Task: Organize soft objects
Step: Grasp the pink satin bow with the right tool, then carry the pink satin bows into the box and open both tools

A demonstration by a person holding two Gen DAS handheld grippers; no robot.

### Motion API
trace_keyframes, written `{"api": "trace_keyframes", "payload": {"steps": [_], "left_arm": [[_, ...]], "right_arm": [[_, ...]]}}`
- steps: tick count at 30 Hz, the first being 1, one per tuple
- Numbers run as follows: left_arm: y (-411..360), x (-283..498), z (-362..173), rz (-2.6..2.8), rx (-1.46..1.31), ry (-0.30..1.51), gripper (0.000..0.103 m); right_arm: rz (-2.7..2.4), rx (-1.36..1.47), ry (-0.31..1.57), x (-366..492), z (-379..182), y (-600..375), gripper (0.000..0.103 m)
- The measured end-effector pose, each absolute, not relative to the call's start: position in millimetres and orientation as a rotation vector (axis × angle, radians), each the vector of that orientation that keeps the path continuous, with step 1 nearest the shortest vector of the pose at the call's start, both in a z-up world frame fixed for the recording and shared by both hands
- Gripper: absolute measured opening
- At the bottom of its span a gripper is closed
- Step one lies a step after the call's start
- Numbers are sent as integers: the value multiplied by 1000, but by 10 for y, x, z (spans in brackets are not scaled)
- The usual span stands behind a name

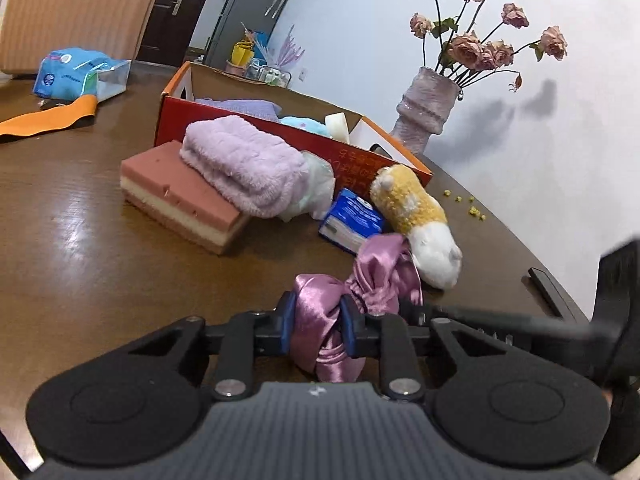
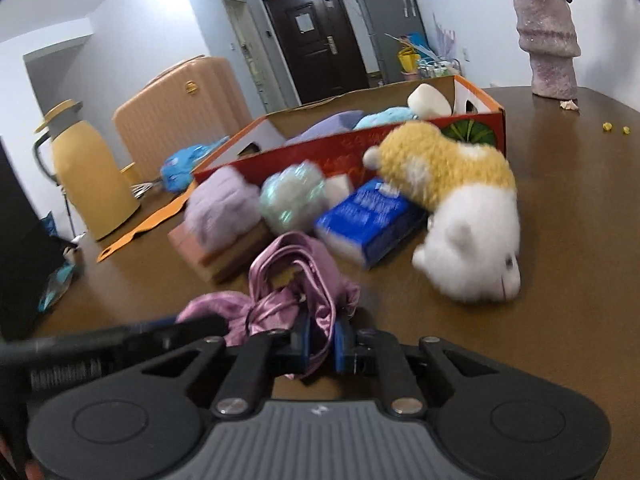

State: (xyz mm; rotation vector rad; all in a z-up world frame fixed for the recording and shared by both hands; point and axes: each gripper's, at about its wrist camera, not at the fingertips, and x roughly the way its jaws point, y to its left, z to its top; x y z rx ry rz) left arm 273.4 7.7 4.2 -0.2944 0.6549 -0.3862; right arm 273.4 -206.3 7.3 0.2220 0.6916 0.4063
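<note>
Both grippers are shut on one pink satin cloth (image 1: 372,276), just above the brown table (image 1: 80,216). My left gripper (image 1: 318,322) pinches one end of it. My right gripper (image 2: 322,338) pinches the other end of the satin cloth (image 2: 288,276). Behind it lie a yellow-and-white plush toy (image 1: 420,220), a blue tissue pack (image 1: 352,220), a lilac towel (image 1: 244,164) on a pink sponge block (image 1: 176,196), and a pale green mesh puff (image 2: 292,196). The red cardboard box (image 1: 280,136) holds several soft items.
A vase of dried roses (image 1: 428,112) stands at the table's far edge. A yellow thermos jug (image 2: 88,168), an orange strip (image 1: 44,120) and a blue packet (image 1: 68,74) lie to the left. A pink suitcase (image 2: 180,108) stands beyond the table.
</note>
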Motion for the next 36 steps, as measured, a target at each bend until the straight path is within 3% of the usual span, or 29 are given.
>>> {"api": "trace_keyframes", "payload": {"steps": [5,7,9,16,20,22,23,25,27,30,36], "left_arm": [[96,2425,81,-374,-305,657,23],[98,2314,82,-391,-297,663,25],[102,2224,99,-364,-282,658,35],[146,2072,239,-326,-327,617,40],[52,2160,111,-277,-325,688,40],[54,2155,59,-282,-341,700,40],[54,2148,47,-292,-346,704,35],[46,2134,50,-319,-341,699,29],[19,2155,75,-330,-330,694,25],[-4,2230,254,-358,-356,697,23],[100,2954,1047,-403,-259,477,23]], "right_arm": [[464,241,701,2286,80,-2138,10],[479,215,685,2103,121,-2159,15],[478,225,660,1967,165,-2274,18],[504,263,502,1938,426,-2485,40],[528,261,561,2219,263,-2245,41],[504,269,583,2244,155,-2175,41],[496,277,581,2224,124,-2169,39],[495,306,591,2216,87,-2210,19],[500,294,599,2221,89,-2227,11],[513,318,591,2228,229,-2258,10],[557,342,425,2833,995,-2263,10]]}}
